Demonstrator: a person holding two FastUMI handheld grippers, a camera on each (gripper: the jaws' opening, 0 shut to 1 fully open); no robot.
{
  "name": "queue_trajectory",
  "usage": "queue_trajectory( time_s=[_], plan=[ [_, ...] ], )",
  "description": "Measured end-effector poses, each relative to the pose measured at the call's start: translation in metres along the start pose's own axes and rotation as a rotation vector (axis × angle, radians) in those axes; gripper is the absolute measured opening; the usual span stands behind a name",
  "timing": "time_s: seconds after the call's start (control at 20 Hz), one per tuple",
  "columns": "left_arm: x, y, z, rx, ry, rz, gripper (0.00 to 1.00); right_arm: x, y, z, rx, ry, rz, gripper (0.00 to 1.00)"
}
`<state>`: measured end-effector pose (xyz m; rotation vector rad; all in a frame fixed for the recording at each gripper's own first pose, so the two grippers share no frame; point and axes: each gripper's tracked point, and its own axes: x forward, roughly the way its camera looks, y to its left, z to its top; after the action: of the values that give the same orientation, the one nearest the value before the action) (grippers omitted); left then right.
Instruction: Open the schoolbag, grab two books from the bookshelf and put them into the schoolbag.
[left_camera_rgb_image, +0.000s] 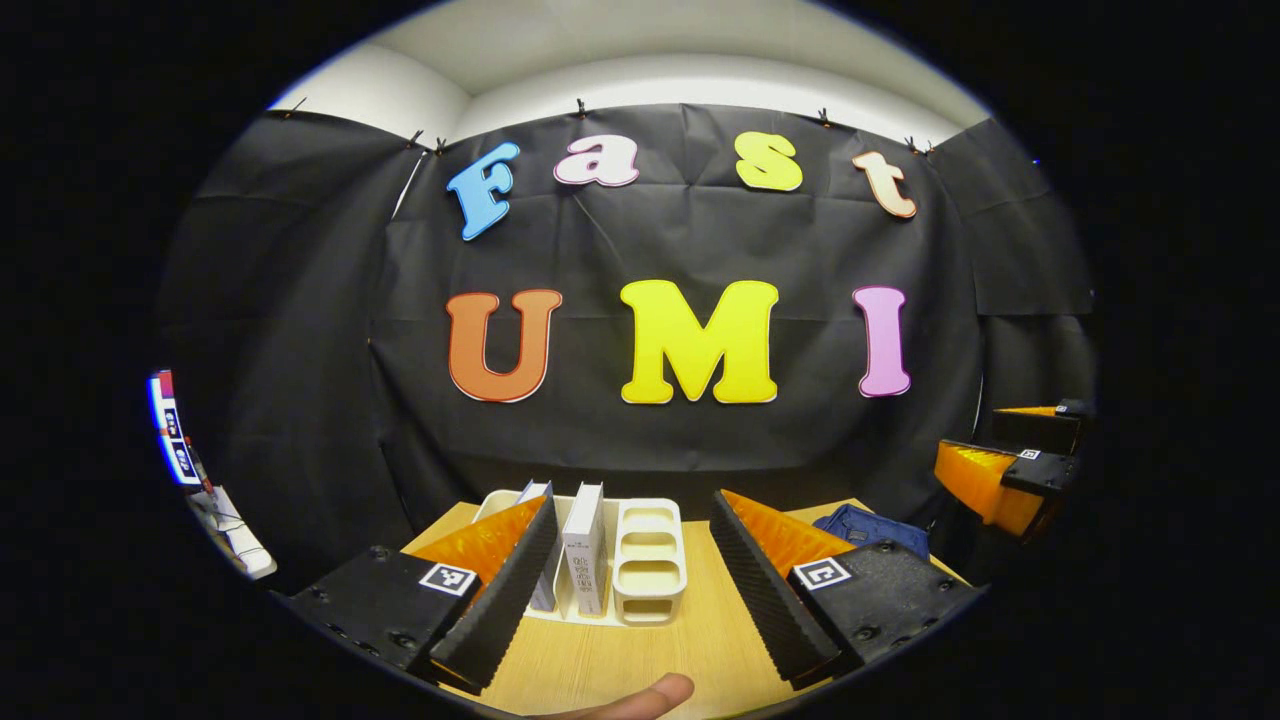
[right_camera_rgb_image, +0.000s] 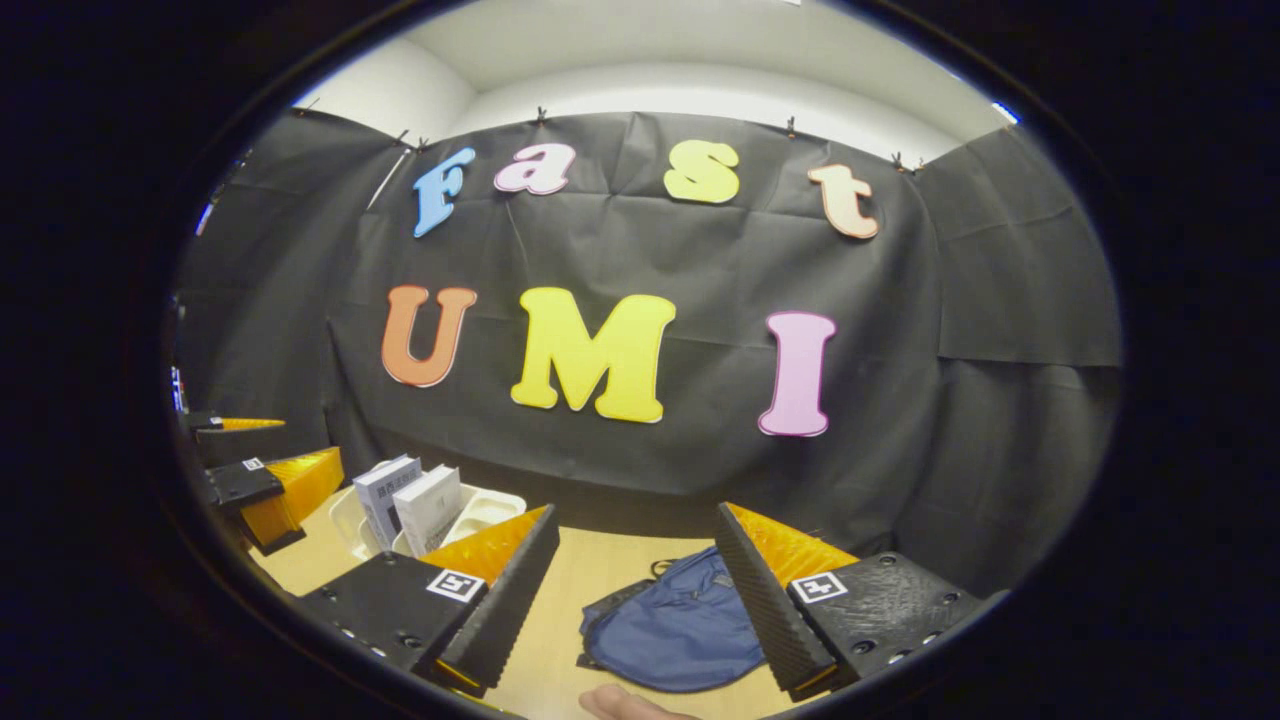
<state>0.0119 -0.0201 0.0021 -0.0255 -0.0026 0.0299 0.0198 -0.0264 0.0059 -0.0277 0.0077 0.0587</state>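
Both grippers, left gripper (left_camera_rgb_image: 630, 590) facing the books (left_camera_rgb_image: 585, 548) and right gripper (right_camera_rgb_image: 635, 600) above the closed schoolbag (right_camera_rgb_image: 670, 630), hover with fingers apart, ready to start.

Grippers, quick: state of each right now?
Left gripper: jaws open, holding nothing, aimed at the books in the bookshelf.
Right gripper: jaws open, holding nothing, above the schoolbag.

Two books (right_camera_rgb_image: 410, 505) standing in one bookshelf (left_camera_rgb_image: 648, 560), one schoolbag (right_camera_rgb_image: 675, 630) on one table (left_camera_rgb_image: 640, 655), and two grippers.
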Motion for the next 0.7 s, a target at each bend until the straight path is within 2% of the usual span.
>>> queue_trajectory(
  time_s=[0.1,0.15,0.2,0.25,0.35,0.4,0.5,0.55,0.7],
  plan=[
    [-0.002,-0.003,-0.002,-0.001,0.004,0.0,0.99,0.001,-0.004,0.0,-0.004,-0.003,0.012,0.98],
    [-0.001,-0.002,-0.004,0.004,0.007,0.011,0.99,0.002,-0.005,0.002,-0.006,-0.006,0.018,0.95],
    [-0.001,-0.001,-0.005,0.006,0.011,0.022,0.94,0.002,-0.006,0.001,-0.006,-0.007,0.022,0.95],
    [-0.002,0.0,-0.007,0.009,0.017,0.028,0.99,0.002,-0.008,0.0,-0.008,-0.006,0.02,0.95],
    [-0.001,-0.001,-0.009,0.009,0.015,0.028,0.99,0.005,-0.016,-0.003,-0.008,-0.007,0.009,0.98],
    [-0.001,0.001,-0.009,0.011,0.013,0.032,0.99,0.007,-0.017,-0.007,-0.013,-0.001,0.009,0.95],
    [-0.002,0.001,-0.015,0.018,0.019,0.04,0.99,0.014,-0.022,-0.021,-0.037,0.022,0.004,0.93],
    [-0.001,0.004,-0.018,0.019,0.024,0.051,0.99,0.018,-0.025,-0.031,-0.049,0.038,0.0,0.97],
    [-0.005,0.007,-0.028,0.019,0.05,0.074,0.99,0.031,-0.033,-0.072,-0.089,0.115,0.002,0.95]
  ],
)
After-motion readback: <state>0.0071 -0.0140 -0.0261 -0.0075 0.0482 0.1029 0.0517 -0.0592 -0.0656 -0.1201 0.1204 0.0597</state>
